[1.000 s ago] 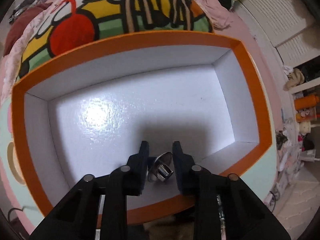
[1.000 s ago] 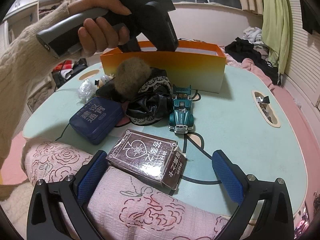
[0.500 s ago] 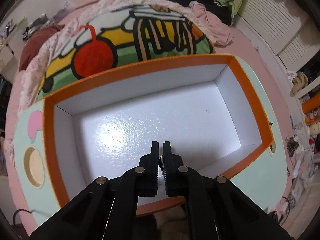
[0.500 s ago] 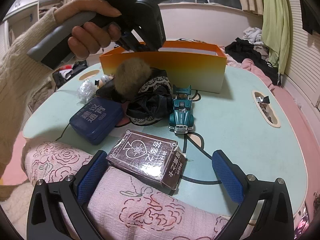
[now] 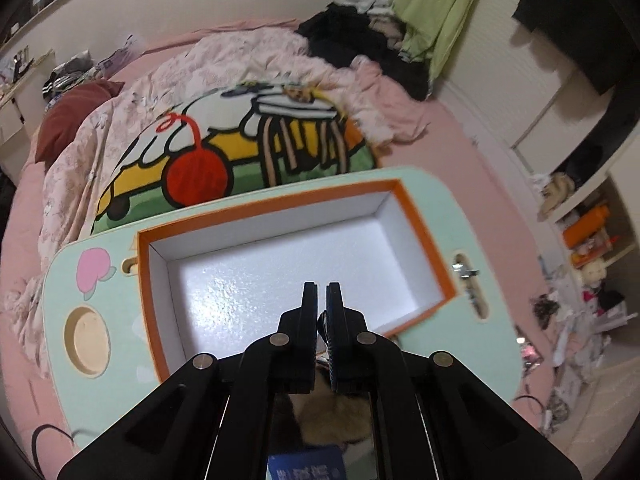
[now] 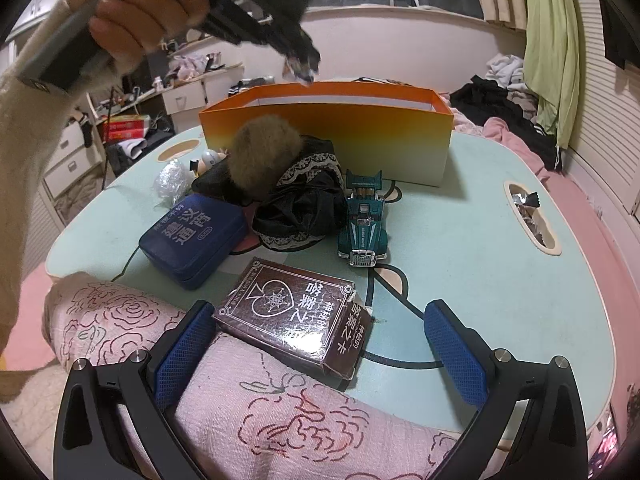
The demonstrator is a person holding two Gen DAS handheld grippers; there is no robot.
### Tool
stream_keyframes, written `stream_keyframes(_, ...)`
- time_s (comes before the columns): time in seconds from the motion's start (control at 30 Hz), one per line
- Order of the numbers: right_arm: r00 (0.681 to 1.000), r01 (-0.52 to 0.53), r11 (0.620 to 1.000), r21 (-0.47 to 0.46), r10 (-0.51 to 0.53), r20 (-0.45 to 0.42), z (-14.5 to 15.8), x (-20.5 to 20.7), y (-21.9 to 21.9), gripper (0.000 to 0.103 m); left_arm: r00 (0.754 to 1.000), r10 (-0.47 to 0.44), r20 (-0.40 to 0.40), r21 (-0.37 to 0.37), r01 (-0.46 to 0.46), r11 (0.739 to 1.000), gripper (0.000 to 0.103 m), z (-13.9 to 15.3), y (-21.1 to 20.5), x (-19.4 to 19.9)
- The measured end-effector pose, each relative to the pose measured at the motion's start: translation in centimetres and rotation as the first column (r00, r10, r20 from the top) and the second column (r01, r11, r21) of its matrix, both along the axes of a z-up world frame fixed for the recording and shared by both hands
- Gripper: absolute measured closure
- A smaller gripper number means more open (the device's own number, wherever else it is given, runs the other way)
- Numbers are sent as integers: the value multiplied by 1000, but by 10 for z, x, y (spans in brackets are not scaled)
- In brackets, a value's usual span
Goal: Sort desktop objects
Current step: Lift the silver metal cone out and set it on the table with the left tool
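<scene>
An orange box [image 5: 424, 232] with a white inside stands at the far side of the mint table [image 6: 460, 248]; it also shows in the right wrist view [image 6: 328, 140]. My left gripper [image 5: 321, 294] is raised above the box's near wall, shut on a small shiny wrapped thing [image 6: 298, 70]. My right gripper [image 6: 320, 344] is open and empty, low at the table's front edge, around a brown card box [image 6: 292, 316]. A teal toy car [image 6: 362, 216], a blue tin [image 6: 192, 232], a black lace cloth [image 6: 304, 200] and a fur ball [image 6: 262, 156] lie before the box.
A pink rose-patterned cloth [image 6: 200, 392] covers the table's front edge. A crumpled plastic wrapper [image 6: 170, 176] and a small figure [image 6: 206, 160] lie at left. The table has slots holding foil scraps [image 6: 530, 216]. A bed with a bright blanket [image 5: 224, 152] lies beyond.
My left gripper closed on the small shiny thing inside the box and lifted up and back out of it. The right gripper has stayed still.
</scene>
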State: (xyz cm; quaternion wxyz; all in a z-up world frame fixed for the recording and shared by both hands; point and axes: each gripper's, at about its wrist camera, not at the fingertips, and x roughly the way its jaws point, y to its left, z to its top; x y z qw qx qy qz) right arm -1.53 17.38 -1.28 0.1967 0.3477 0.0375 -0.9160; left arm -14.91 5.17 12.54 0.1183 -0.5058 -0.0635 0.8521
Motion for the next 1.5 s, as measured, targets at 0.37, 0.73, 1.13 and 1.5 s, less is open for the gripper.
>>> stream_keyframes(0.37, 1000, 0, 1000, 0, 0, 0, 0, 0, -1, 0, 997, -64, -34, 115, 68, 991, 92, -31, -18, 63)
stream_keyframes(0.73, 1000, 0, 1000, 0, 0, -1, -1, 0, -1, 0, 951, 115, -288, 48, -106, 993, 40, -67, -85, 161)
stream_keyframes(1.13, 1000, 0, 1000, 0, 0, -2, -1, -1, -2, 0, 875, 234, -423, 74, -224, 972, 35, -142, -104, 196)
stream_keyframes(1.5, 1000, 0, 1000, -1, 0, -2, -1, -2, -2, 0, 962, 80, -261, -97, -109, 989, 33, -125, -94, 156)
